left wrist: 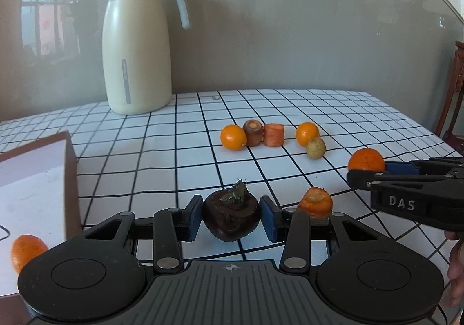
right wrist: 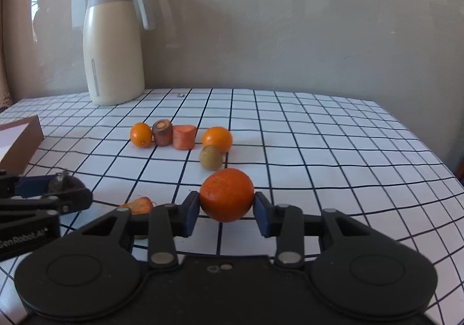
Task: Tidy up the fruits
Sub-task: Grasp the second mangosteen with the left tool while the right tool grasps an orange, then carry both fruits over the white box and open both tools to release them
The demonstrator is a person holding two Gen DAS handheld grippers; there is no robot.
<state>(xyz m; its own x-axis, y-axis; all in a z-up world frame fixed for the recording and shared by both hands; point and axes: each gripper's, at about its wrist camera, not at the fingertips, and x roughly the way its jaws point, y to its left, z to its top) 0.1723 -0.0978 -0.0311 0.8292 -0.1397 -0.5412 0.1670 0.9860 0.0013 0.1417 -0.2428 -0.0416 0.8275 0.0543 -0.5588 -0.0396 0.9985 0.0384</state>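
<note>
Box (left wrist: 37,180) sits at the left edge of the frame, then the left gripper (left wrist: 231,216) clamped on a dark water chestnut (left wrist: 231,217) low in the middle, and further right the right gripper (right wrist: 226,206) squeezing a tangerine (right wrist: 226,194) just above the checked tablecloth (right wrist: 319,151).

Soft daylight is filling both views, and a window is reflecting faintly on the wall left of the jug (left wrist: 136,43). Fruit shadows are falling pale on the worktop (right wrist: 319,151) right of the jug. The fisheye is bending the grid lines outward, and the corners are going dark and blurred.
</note>
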